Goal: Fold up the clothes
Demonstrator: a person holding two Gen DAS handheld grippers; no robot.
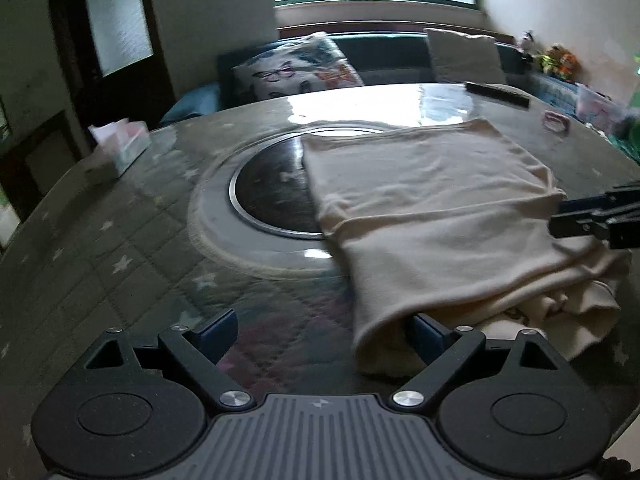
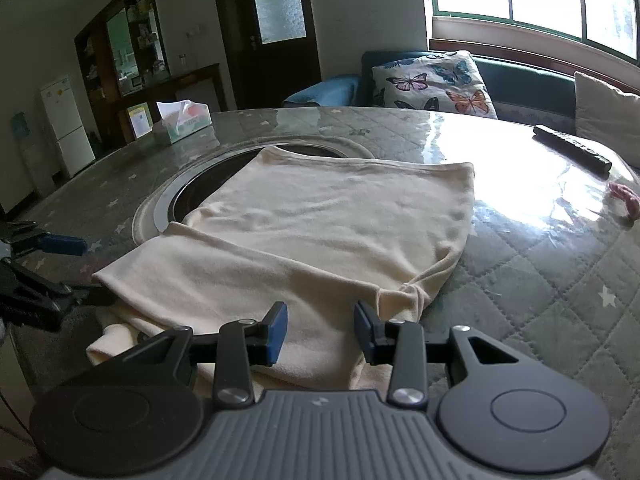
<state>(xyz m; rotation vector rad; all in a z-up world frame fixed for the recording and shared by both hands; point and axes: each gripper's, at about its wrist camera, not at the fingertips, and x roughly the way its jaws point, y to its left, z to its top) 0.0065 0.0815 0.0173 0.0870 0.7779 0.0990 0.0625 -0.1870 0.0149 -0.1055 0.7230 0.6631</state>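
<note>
A cream garment lies folded on the round table, its near layer doubled over the far one. My left gripper stands wide open at the garment's near left corner. Its right pad is tucked against the cloth's rolled edge, and its left pad is over bare table. In the right wrist view the garment spreads out ahead, and my right gripper hovers over its near edge with jaws partly open and nothing pinched. Each gripper shows at the edge of the other's view: right gripper, left gripper.
A round dark inset sits mid-table, partly under the garment. A tissue box stands at the far left, a black remote and a pink item at the far right. A sofa with a butterfly cushion lies behind.
</note>
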